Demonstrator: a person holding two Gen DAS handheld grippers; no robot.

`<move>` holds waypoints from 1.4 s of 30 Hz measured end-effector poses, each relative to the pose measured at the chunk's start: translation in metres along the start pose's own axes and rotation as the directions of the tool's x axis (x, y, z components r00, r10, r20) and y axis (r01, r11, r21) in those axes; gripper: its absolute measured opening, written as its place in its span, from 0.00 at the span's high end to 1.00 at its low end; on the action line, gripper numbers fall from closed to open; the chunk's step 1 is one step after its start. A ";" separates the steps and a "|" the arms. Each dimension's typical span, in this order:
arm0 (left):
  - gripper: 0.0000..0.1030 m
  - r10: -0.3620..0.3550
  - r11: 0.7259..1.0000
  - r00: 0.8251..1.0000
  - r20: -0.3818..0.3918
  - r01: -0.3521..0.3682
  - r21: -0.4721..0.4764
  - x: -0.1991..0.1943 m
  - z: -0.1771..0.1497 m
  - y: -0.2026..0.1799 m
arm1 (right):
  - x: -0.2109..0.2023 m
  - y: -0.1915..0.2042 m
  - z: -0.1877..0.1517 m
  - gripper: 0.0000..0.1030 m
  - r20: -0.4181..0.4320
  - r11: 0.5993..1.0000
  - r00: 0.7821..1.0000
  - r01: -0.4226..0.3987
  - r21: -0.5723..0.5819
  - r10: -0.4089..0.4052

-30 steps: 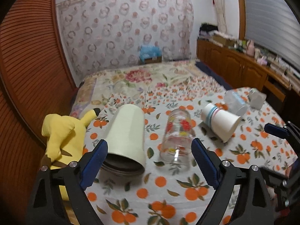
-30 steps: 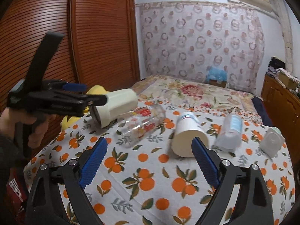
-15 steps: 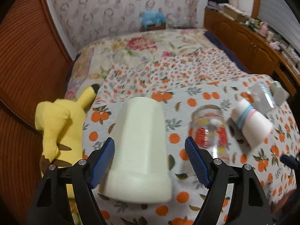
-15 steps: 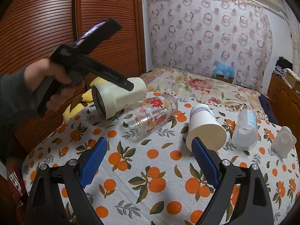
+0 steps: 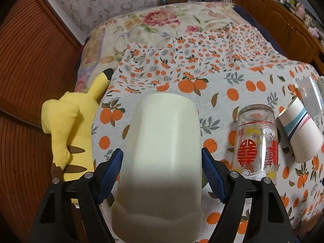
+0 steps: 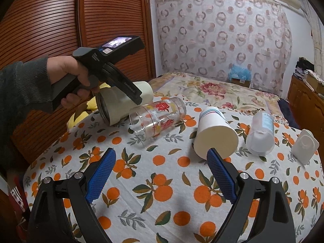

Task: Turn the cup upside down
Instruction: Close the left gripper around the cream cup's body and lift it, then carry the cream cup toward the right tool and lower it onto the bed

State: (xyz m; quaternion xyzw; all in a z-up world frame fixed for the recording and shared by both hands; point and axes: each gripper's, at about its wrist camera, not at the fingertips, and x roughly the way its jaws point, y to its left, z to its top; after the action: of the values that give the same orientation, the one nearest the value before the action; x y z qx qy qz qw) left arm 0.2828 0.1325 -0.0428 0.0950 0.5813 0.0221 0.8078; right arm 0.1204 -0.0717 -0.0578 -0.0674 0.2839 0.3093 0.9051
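Observation:
A cream cup [image 5: 162, 151] lies on its side on the orange-print tablecloth [image 5: 239, 77], mouth toward the camera. My left gripper [image 5: 162, 174] straddles it from above, blue pads at both sides of its body; the jaws look closed against it. In the right wrist view the cup [image 6: 119, 103] lies at the far left with the left gripper [image 6: 133, 95] over it. My right gripper [image 6: 162, 180] is open and empty above the table's near part.
A printed glass [image 6: 158, 117], a paper cup [image 6: 214, 135], a clear plastic cup [image 6: 261, 135] and a white lid [image 6: 303, 145] lie in a row to the right. A yellow plush toy [image 5: 68, 137] sits at the table's left edge. Wooden wardrobe doors [image 6: 60, 20] stand left.
My left gripper has moved down and forward over the cream cup and its jaws have narrowed onto its sides. The right gripper has stayed almost still.

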 end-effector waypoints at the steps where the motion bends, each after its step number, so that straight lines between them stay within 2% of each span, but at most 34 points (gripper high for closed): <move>1: 0.28 0.005 1.000 1.000 -0.007 -0.005 0.005 0.001 0.001 -0.002 | -0.001 -0.002 -0.001 0.10 0.001 1.000 1.000 0.000 0.004 0.000; 10: 0.29 0.039 0.998 0.999 -0.016 -0.038 0.040 0.002 0.001 -0.009 | -0.005 -0.011 -0.005 0.10 0.003 1.000 1.000 0.002 0.029 -0.002; 17: 0.30 0.027 1.000 0.998 0.064 -0.027 0.006 -0.018 -0.018 -0.005 | -0.008 -0.016 -0.006 0.10 0.008 0.999 1.000 0.009 0.037 -0.009; 25: 0.30 -0.025 0.999 0.991 0.131 0.019 0.048 -0.063 -0.049 -0.015 | -0.019 -0.026 -0.007 0.10 0.017 0.998 0.999 0.030 0.054 -0.031; 31: 0.30 -0.087 0.994 0.975 0.205 0.071 0.084 -0.102 -0.081 -0.045 | -0.043 -0.044 -0.010 0.10 0.031 0.996 0.998 0.061 0.072 -0.063; 34: 0.30 -0.147 0.987 0.959 0.241 0.126 0.100 -0.116 -0.096 -0.070 | -0.055 -0.054 -0.013 0.10 0.030 0.993 0.996 0.078 0.083 -0.081; 42: 0.30 -0.277 0.960 0.923 0.267 0.254 0.118 -0.117 -0.117 -0.139 | -0.089 -0.100 -0.032 0.10 0.012 0.980 0.989 0.145 0.137 -0.148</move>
State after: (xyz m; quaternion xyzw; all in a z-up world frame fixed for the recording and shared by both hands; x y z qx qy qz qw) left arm 0.1246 -0.0060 0.0058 0.0505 0.4684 -0.1250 0.8732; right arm 0.1073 -0.2079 -0.0405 -0.0231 0.2884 0.2223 0.9311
